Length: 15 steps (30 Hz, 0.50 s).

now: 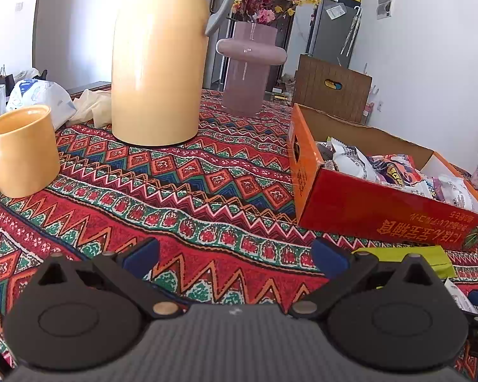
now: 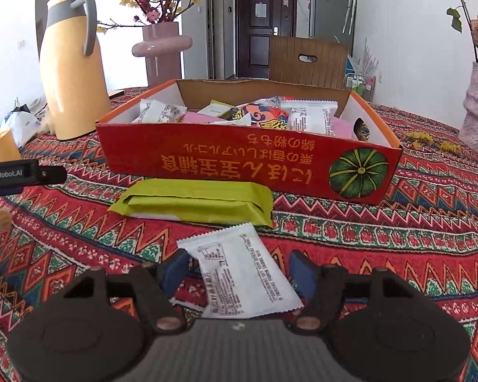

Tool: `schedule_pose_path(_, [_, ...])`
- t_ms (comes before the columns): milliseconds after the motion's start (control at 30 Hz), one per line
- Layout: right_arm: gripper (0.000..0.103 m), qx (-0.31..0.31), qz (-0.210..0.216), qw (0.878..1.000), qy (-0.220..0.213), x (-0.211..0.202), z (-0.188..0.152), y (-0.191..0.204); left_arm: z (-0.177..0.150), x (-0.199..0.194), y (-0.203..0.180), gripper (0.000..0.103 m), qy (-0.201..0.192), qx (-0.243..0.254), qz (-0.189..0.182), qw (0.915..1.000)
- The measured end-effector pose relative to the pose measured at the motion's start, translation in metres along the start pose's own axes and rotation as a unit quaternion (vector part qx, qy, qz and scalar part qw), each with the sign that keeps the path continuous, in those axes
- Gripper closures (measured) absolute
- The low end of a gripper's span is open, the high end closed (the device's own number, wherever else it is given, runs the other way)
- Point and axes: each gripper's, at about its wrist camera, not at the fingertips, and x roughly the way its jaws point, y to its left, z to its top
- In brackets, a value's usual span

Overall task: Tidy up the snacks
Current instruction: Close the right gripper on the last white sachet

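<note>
1. left gripper: fingers spread wide over the patterned cloth, nothing between them.
2. its side arm reads "genrobot.ai" in the right wrist view.
3. yellow mug and yellow jug stand on the left, a pink vase behind them.
4. green packet lies just before the red box.
5. the box, full of snack packs, bears upside-down yellow east asian script and a pumpkin picture.
6. white packet, with small unreadable print, lies on the cloth near the green one.
7. right gripper: fingers apart, straddling the white packet, not pinching it.
</note>
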Motion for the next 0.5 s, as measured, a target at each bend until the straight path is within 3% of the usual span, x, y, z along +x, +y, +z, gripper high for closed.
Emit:
schedule_pose_path(67, [0.040,-0.001,0.005,1.000,-0.004,0.002,0.000,0.000,0.000,0.000,0.000,0.000,0.001,0.000,0.000,1.0000])
schedule_pose_path(133, [0.058,-0.004,0.011,1.000,-0.005,0.000,0.000,-0.001,0.000,0.000,0.000,0.000,0.001,0.001,0.000,1.0000])
schedule_pose_path(333, [0.062,0.025,0.005,0.999,-0.021,-0.014,-0.009,-0.014,0.000,0.001,-0.002,0.000,0.003,0.004,0.000,1.0000])
schedule_pose_path(500, [0.062,0.065,-0.028,0.997,-0.043,-0.029,-0.018,-0.040,0.001,0.003,-0.013,0.000,0.019,0.035,-0.002,0.9992])
